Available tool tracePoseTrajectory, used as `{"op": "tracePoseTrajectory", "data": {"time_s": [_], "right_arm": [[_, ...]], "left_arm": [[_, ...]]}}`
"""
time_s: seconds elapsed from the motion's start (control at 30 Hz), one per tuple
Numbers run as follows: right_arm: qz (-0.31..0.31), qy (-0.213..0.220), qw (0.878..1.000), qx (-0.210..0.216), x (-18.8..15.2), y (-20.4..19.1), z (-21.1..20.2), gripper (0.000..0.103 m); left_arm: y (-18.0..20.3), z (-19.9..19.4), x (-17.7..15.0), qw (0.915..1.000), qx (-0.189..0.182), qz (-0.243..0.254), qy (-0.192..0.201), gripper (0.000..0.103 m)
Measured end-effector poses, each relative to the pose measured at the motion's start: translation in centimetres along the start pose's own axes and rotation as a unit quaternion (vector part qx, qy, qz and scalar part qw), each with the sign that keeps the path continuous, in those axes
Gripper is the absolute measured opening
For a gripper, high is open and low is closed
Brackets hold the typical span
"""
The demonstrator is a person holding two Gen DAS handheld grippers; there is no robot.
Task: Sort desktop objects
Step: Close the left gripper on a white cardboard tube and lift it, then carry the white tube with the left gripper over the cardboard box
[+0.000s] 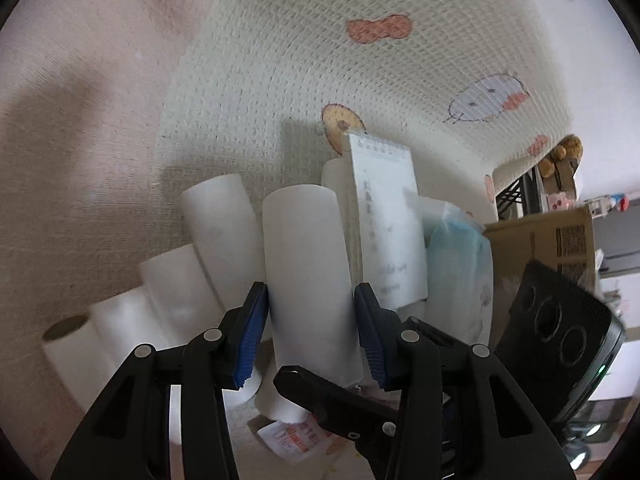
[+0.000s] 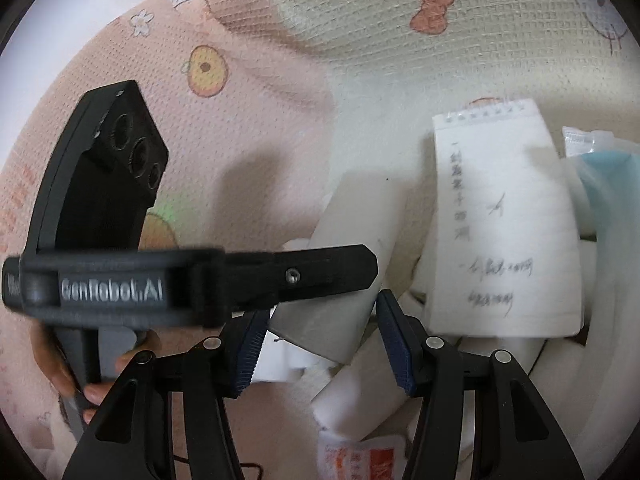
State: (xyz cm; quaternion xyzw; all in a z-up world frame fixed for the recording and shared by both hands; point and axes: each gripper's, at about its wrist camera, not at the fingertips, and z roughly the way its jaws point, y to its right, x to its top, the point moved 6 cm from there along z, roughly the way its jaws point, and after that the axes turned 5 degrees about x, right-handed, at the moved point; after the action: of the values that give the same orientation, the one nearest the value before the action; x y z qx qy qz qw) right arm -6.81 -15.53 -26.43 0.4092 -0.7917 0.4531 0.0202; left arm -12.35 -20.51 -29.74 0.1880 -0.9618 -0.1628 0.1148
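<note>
My left gripper (image 1: 312, 336) is shut on a white paper roll (image 1: 308, 264), its blue pads pressed on both sides of it. A spiral notepad (image 1: 386, 224) with handwriting leans just right of the roll, and a blue plastic pack (image 1: 460, 248) lies beyond it. In the right wrist view my right gripper (image 2: 320, 344) is open, its blue pads either side of the same roll's end (image 2: 344, 240) without touching. The notepad (image 2: 504, 224) stands to its right. The left gripper's body (image 2: 120, 276) crosses the left of that view.
Several more white rolls (image 1: 168, 288) lie left of the held one. A red and white packet (image 1: 296, 440) lies below. A cardboard box (image 1: 552, 240) stands at the right. A patterned cloth (image 1: 360, 32) covers the surface.
</note>
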Motion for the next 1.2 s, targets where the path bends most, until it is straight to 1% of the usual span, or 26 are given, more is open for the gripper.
{"op": "tracePoseTrajectory", "data": {"time_s": [0.1,0.23,0.37,0.43,0.57,0.7,0.83,0.93,0.97,1.07,1.1,1.2], "right_arm": [[-0.017,-0.002,1.000,0.001,-0.3,-1.2,-0.7,0.052],[-0.029,0.004,0.999,0.014,-0.4,-2.5,-2.2,0.053],[-0.025,0.018,0.999,0.042,-0.6,-3.3,-4.0,0.053],[-0.032,0.022,0.998,0.049,-0.7,-3.7,-4.5,0.054],[-0.063,0.024,0.997,0.044,-0.8,-4.9,-5.5,0.054],[-0.089,0.023,0.994,0.053,-1.7,-6.1,-6.7,0.054],[-0.094,0.011,0.994,0.059,-2.1,-7.3,-7.2,0.055],[-0.123,0.015,0.991,0.045,-2.2,-8.4,-7.9,0.055],[-0.139,0.016,0.990,0.035,-2.3,-8.8,-8.2,0.055],[-0.183,0.023,0.983,-0.004,-2.5,-9.8,-8.9,0.055],[-0.197,0.027,0.980,-0.018,-2.6,-10.2,-9.2,0.055],[-0.222,0.046,0.973,-0.041,-2.4,-10.8,-10.5,0.055]], "left_arm": [[0.9,-1.3,-0.8,0.9994,0.016,0.019,0.025,0.048],[1.5,-3.6,-1.9,0.9979,0.018,0.035,0.051,0.048],[2.4,-5.4,-2.7,0.9956,0.001,0.046,0.081,0.048],[3.0,-5.9,-2.9,0.9944,-0.006,0.049,0.094,0.048],[3.5,-7.6,-3.8,0.9906,-0.015,0.060,0.122,0.048],[4.1,-9.1,-4.6,0.9846,-0.018,0.081,0.154,0.048],[4.7,-10.5,-5.2,0.9812,-0.034,0.087,0.169,0.048],[5.6,-11.6,-5.8,0.9765,-0.026,0.108,0.184,0.048],[6.0,-11.9,-5.9,0.9756,-0.021,0.117,0.184,0.048],[6.9,-12.4,-6.1,0.9737,-0.023,0.128,0.187,0.048],[7.2,-12.7,-6.1,0.9739,-0.026,0.130,0.185,0.048],[7.8,-13.1,-6.3,0.9748,-0.035,0.133,0.176,0.047]]}}
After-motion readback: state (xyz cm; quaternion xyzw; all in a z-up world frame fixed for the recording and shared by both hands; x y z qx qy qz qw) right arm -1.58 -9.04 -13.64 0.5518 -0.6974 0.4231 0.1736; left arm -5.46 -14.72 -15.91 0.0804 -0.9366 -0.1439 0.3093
